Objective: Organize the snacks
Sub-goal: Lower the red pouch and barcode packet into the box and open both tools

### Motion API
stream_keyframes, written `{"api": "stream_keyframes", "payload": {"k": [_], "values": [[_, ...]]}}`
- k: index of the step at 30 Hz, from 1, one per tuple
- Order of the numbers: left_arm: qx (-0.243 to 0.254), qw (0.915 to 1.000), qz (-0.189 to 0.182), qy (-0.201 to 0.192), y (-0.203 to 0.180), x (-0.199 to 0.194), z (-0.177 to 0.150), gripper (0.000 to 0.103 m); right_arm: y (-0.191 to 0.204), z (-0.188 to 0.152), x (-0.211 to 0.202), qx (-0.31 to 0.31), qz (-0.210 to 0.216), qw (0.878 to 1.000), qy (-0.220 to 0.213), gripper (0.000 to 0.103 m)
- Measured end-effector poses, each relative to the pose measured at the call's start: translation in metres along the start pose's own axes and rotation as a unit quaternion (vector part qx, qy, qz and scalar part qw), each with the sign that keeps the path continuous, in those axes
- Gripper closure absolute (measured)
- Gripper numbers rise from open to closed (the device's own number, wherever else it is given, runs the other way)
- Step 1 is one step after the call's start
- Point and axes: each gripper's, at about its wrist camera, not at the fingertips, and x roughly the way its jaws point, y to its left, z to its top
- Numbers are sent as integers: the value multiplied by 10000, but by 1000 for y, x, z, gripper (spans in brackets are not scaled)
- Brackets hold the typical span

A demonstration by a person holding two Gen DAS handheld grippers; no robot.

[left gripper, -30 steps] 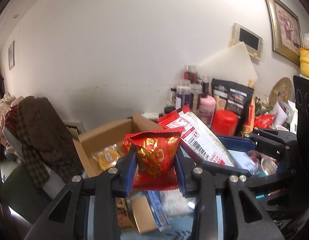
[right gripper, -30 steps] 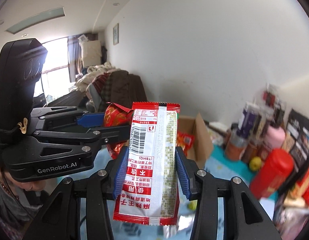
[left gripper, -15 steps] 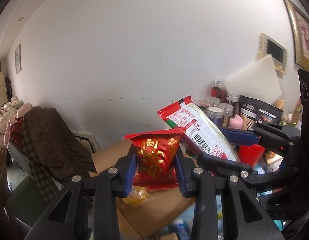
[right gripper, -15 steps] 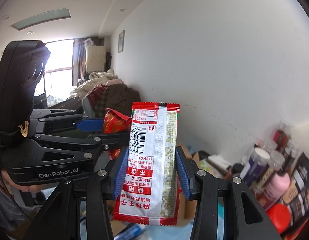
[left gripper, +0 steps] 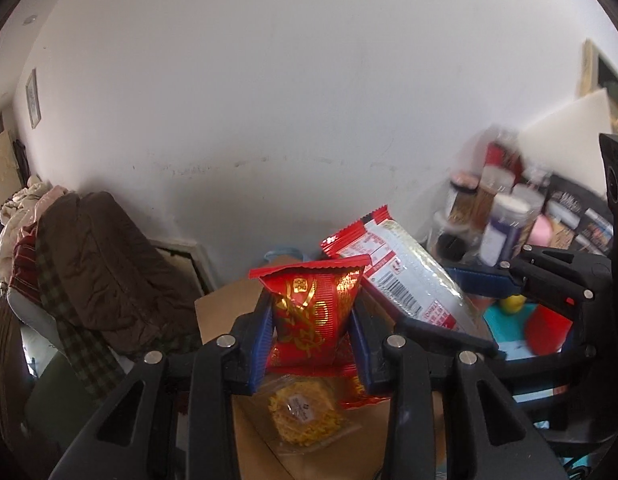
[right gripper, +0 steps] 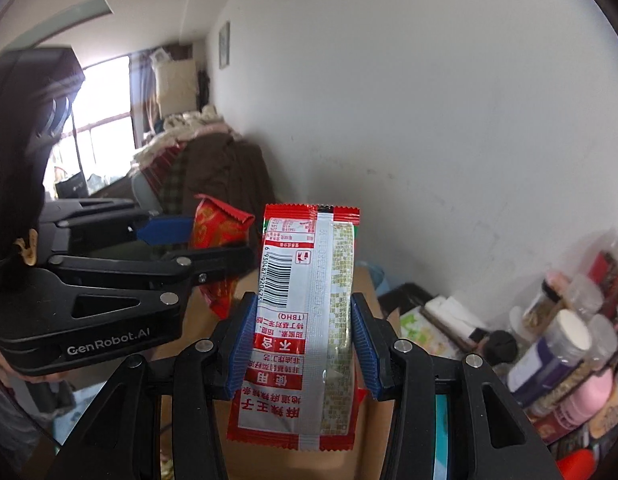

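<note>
Left wrist view has the left gripper clamped on a small red foil snack pouch with gold print, blue pads pressing both its sides, pouch standing upright with its crimped top edge up. Right under it sits an open brown cardboard box, and inside you can see a clear packet of yellow crumbly snack plus the corner of another red packet. Off to the right, the right gripper holds a long red-and-white snack wrapper with a barcode, tilted, just beside the pouch. Right wrist view shows the same thing closer: right gripper squeezed onto that long wrapper, back seam facing the camera, printed text upside down, held upright over the cardboard box. Left gripper is on the left there with the red pouch poking out. Far right is a blurry clutter of jars and bottles. Far left there's a chair piled with brown and plaid clothes against a plain white wall.
</note>
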Motion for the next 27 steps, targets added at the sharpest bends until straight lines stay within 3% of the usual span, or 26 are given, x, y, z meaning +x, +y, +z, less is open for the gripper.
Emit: {"api": "stream_keyframes", "payload": {"k": [6, 13, 18, 21, 27], "values": [[48, 9988, 102, 481, -4, 55, -11, 68, -14, -15, 47, 51, 42, 9994, 339, 58], [-93, 9949, 244, 979, 3, 100, -32, 68, -30, -38, 92, 467, -35, 9936, 1028, 58], [-91, 9908, 281, 1322, 5, 121, -50, 68, -38, -54, 112, 559, -190, 9871, 1486, 58], [-116, 9870, 283, 1579, 5, 135, -60, 68, -37, -60, 119, 339, -483, 9853, 1602, 58], [-371, 9800, 280, 1936, 13, 151, -72, 68, -42, -64, 123, 287, -556, 9831, 1721, 57]]}}
